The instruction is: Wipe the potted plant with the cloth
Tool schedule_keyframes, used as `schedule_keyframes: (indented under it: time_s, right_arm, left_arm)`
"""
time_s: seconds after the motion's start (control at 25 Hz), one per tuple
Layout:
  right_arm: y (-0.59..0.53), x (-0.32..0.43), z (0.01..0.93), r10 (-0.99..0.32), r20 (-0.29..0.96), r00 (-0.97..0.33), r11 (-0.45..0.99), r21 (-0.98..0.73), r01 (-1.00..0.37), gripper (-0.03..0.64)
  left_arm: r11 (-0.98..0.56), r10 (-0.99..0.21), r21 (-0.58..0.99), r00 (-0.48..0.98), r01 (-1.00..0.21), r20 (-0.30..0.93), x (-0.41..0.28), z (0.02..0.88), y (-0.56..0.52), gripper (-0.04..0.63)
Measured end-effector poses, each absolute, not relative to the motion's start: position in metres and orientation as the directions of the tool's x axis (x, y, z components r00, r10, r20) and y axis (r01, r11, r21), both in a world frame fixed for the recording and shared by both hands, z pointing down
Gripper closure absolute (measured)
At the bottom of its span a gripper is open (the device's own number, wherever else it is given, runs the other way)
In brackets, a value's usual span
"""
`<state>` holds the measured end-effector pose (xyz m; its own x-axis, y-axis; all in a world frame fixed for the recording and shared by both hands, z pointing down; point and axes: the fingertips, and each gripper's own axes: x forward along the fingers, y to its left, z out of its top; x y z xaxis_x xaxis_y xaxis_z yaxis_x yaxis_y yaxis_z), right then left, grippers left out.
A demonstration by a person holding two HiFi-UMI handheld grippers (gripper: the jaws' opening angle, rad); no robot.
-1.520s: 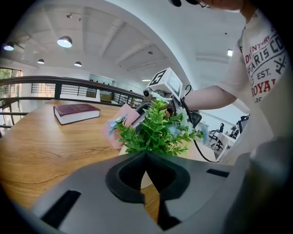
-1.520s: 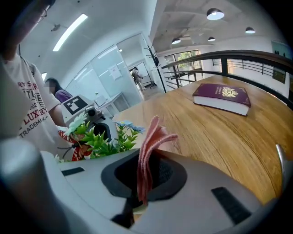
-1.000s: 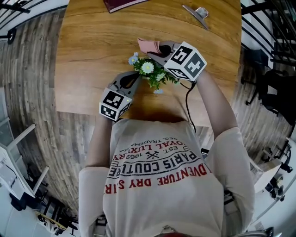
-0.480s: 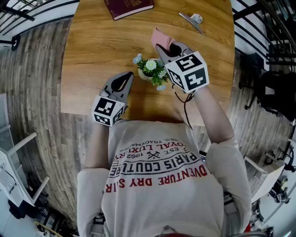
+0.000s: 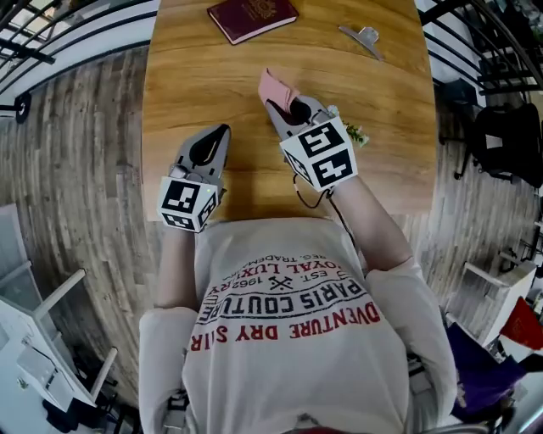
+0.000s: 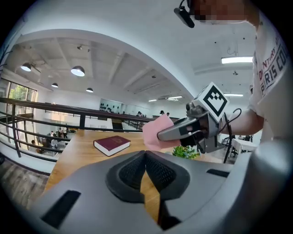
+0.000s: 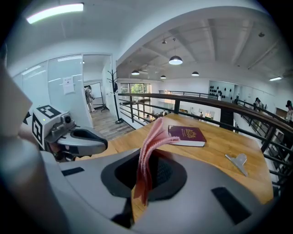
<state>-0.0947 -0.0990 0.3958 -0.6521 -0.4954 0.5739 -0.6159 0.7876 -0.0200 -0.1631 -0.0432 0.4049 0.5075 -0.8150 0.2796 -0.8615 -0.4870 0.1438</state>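
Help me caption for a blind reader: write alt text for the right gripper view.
The right gripper pinches a pink cloth above a wooden table holding a maroon book and metal clip; the left gripper hovers at left.

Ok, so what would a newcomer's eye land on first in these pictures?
The pink cloth stands out first, pinched in the right gripper over the middle of the wooden table. The small potted plant peeks out from beneath that gripper, and a maroon book lies at the table's far edge. The left gripper hangs shut and empty on the left.
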Motion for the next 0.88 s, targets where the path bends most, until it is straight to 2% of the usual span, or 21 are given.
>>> schedule_keyframes:
  time_s: [0.4,0.72,0.88]
  right_arm:
    - [-0.067,-0.114,0.496,-0.524,0.709,-0.472,0.668,-0.002,-0.744,0.581]
    - [-0.066,-0.06,0.557,-0.597,0.758,-0.262,0.451,0.047,-0.891,0.581]
    - [-0.064,-0.04,0.565,-0.608,0.76,-0.228,0.349,-0.002,-0.937,0.581]
  left_arm:
    - [-0.539,-0.754,0.165,0.56,-0.826,0.344,-0.213,0.437,-0.023,0.578]
    - [-0.576,-0.699,0.184,0.597,-0.796,0.394,-0.221,0.464,-0.014,0.578]
    - [-0.611,-0.667,0.191,0.63,-0.768,0.399,-0.212,0.47,-0.015,0.578]
